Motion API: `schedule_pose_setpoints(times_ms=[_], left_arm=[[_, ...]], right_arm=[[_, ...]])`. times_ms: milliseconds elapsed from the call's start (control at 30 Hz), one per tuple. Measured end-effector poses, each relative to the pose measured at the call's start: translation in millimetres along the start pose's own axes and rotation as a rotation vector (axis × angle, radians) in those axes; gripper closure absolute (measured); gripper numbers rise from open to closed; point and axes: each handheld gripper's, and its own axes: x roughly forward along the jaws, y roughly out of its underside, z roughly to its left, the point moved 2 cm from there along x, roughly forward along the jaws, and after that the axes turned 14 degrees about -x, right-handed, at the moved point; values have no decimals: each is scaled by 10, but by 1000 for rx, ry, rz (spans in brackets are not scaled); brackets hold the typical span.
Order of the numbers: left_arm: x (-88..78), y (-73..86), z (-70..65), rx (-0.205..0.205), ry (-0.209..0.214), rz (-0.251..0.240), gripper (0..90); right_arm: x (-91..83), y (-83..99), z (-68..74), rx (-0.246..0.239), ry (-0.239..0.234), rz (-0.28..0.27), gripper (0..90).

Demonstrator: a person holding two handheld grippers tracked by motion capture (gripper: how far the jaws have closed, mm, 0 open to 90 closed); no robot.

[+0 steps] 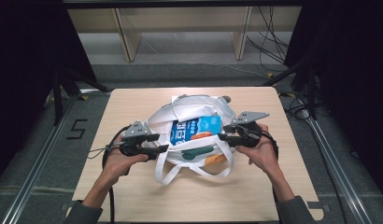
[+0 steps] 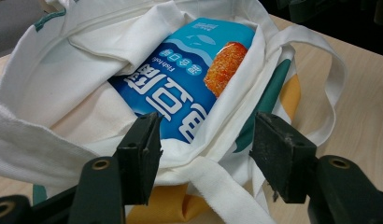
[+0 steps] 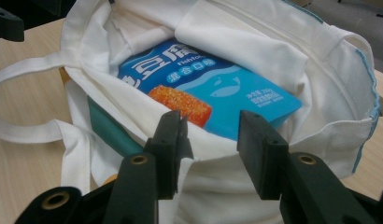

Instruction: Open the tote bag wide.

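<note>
Two grippers are mine here, one in each hand, and both sit at the mouth of a white cloth bag point(image 1: 189, 109) lying near the middle of the wooden table point(image 1: 133, 186). My left gripper point(image 1: 162, 148) is at the bag's left edge, my right gripper point(image 1: 223, 136) at its right edge, so the opening lies between them.

In the left gripper view my jaws stand well apart, with the bag's rim and a strap point(image 2: 227, 191) crossing the gap between them; the left jaw looks to touch the cloth, though I cannot tell if it presses. In the right gripper view my jaws are also apart, a little narrower, with the rim of the bag point(image 3: 255, 60) between them and nothing pinched.

Inside the bag lies a blue box point(image 1: 195, 129) with white lettering and a picture of an orange fried piece. It rests flat, partly covered by folds of cloth. From above, its long side runs roughly left to right across the table, slightly slanted, with the pictured end toward my right gripper.

The bag's white straps point(image 1: 194, 170) loop out toward me on the tabletop, and green and yellow print shows on its near side.
</note>
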Motion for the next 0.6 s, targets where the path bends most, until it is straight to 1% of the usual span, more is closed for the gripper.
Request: schedule_pose_setpoints(times_ms=[33, 67, 100, 133, 200, 233, 267, 300, 333, 367, 400, 433, 500, 567, 600], left_arm=[[0, 2, 7, 3, 4, -2, 399], [1, 4, 4, -1, 5, -2, 396], [1, 7, 1, -3, 6, -2, 396], [3, 9, 1, -1, 9, -6, 396], [0, 10, 0, -2, 7, -7, 384], [-2, 12, -4, -7, 5, -6, 377], [-3, 16, -8, -14, 3, -4, 372], [-6, 17, -10, -10, 4, -2, 372], [-6, 17, -10, -10, 4, -2, 372], [-9, 19, -10, -4, 0, -5, 372], [-8, 25, -11, -12, 6, -3, 371], [-12, 24, -8, 0, 5, -5, 365], [-19, 28, -16, -9, 3, -5, 358], [-30, 29, -25, -15, 9, -6, 355], [-44, 29, -46, -15, -1, -12, 354]], right_arm=[[-4, 4, 7, 8, -10, 5, 597], [-8, 11, 8, -4, -11, 1, 594], [-17, 16, 12, 8, -1, 5, 593], [-30, 19, 24, 13, -8, 13, 589], [-37, 30, 15, 8, -2, 3, 576], [-49, 36, 16, 0, -9, 5, 568], [-64, 41, 43, 32, -1, 13, 563], [-65, 47, 22, 11, 6, 9, 561], [-69, 50, 22, 2, -3, 7, 556], [-69, 50, 22, 2, -3, 7, 556], [-74, 55, 27, 0, 0, 1, 550], [-101, 62, 36, 17, 4, 10, 536], [-114, 69, 53, 21, 9, 2, 520], [-123, 73, 49, 17, 2, -1, 517], [-143, 83, 60, 17, 18, -5, 512]])
